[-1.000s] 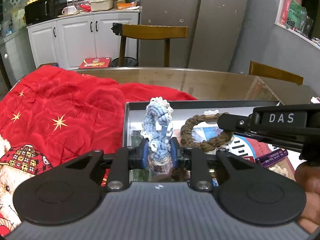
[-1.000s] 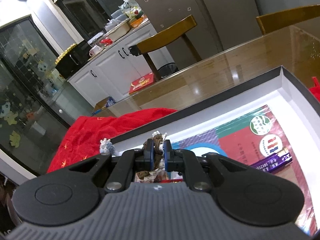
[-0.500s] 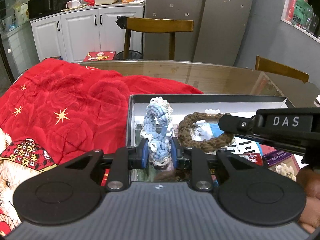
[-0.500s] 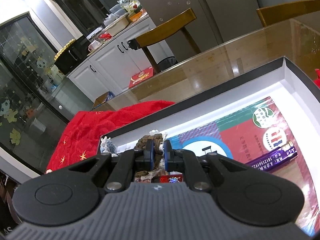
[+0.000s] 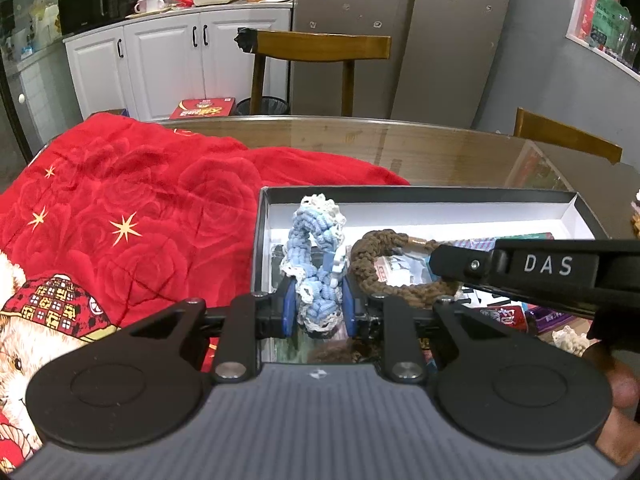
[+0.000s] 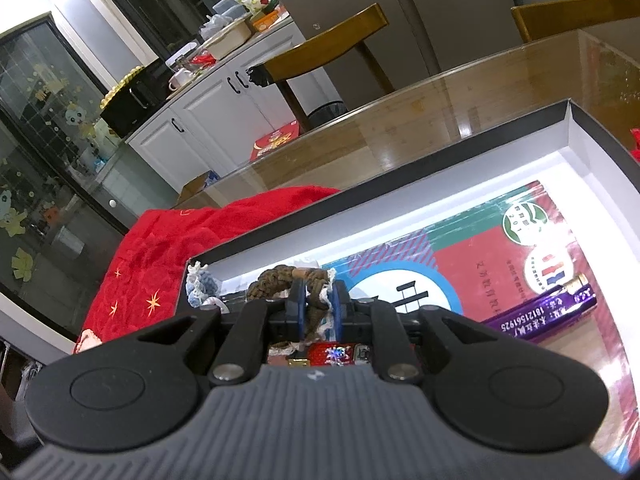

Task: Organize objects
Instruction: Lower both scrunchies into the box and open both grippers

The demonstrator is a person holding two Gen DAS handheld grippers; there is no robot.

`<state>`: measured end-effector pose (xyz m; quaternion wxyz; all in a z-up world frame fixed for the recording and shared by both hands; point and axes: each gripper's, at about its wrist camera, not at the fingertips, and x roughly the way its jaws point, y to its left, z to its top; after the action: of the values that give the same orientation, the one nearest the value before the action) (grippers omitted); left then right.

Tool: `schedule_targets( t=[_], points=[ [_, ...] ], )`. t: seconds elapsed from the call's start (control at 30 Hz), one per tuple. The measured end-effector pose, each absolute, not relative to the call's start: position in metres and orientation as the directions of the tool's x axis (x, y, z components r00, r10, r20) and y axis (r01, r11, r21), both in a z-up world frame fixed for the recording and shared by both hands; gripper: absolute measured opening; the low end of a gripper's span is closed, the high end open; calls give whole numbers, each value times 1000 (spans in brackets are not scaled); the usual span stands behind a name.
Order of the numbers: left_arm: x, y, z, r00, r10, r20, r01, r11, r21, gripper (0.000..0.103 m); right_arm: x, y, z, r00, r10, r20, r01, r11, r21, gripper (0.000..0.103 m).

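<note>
My left gripper (image 5: 319, 306) is shut on a blue and white crocheted scrunchie (image 5: 315, 248), held upright over the left end of a black box with a white inside (image 5: 420, 206). My right gripper (image 6: 318, 312) is shut on a brown braided scrunchie (image 6: 280, 278); that scrunchie (image 5: 400, 268) hangs just right of the blue one in the left wrist view. The right gripper body, marked DAS (image 5: 548, 266), reaches in from the right. The blue scrunchie (image 6: 200, 288) shows at the box's left end in the right wrist view.
The box (image 6: 576, 136) holds printed packets (image 6: 500, 264) and a purple packet (image 6: 544, 312). A red star-print blanket (image 5: 132, 208) covers the table's left. Bare glass-topped table (image 5: 440, 152) lies behind the box. Wooden chairs (image 5: 320, 48) stand beyond it.
Both grippers have sunk a little towards the box, each still holding its scrunchie. The box looks nearer and larger in both views.
</note>
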<state>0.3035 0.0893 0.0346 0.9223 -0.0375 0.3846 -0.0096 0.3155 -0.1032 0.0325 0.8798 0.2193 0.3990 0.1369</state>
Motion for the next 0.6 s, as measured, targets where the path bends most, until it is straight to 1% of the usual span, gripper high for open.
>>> schedule_targets(
  t=[0.03, 0.07, 0.13, 0.17, 0.23, 0.27, 0.33, 0.37, 0.4, 0.53, 0.6],
  points=[
    [303, 91, 35, 702, -58, -709, -13, 995, -94, 32, 315, -103, 33, 643, 417, -642, -65, 865, 497, 22],
    [303, 93, 36, 699, -73, -711, -10, 994, -113, 36, 316, -104, 33, 641, 418, -643, -64, 865, 498, 26],
    [305, 93, 38, 677, -89, -730, -2, 992, -123, 38, 316, -106, 33, 637, 431, -640, -69, 858, 509, 36],
    [305, 94, 40, 670, -99, -736, -3, 991, -136, 40, 316, -107, 34, 636, 436, -637, -68, 853, 517, 37],
    [304, 97, 41, 670, -116, -734, -6, 987, -162, 43, 315, -108, 36, 635, 442, -633, -70, 850, 522, 43],
    [304, 97, 43, 670, -122, -732, -2, 986, -166, 46, 315, -108, 38, 638, 441, -631, -72, 850, 522, 45],
    [302, 97, 46, 678, -116, -726, -1, 987, -158, 54, 312, -108, 42, 649, 436, -623, -76, 853, 517, 51],
    [301, 97, 49, 688, -106, -718, -6, 988, -151, 60, 312, -108, 44, 653, 435, -620, -80, 854, 515, 57],
    [299, 97, 52, 697, -105, -709, -4, 989, -150, 60, 311, -109, 46, 656, 439, -614, -87, 852, 516, 63],
    [294, 101, 64, 711, -117, -693, 3, 987, -164, 63, 309, -112, 54, 661, 453, -598, -96, 842, 531, 64],
    [291, 103, 70, 722, -107, -683, -9, 987, -163, 67, 306, -115, 61, 671, 455, -585, -103, 839, 535, 64]
  ],
)
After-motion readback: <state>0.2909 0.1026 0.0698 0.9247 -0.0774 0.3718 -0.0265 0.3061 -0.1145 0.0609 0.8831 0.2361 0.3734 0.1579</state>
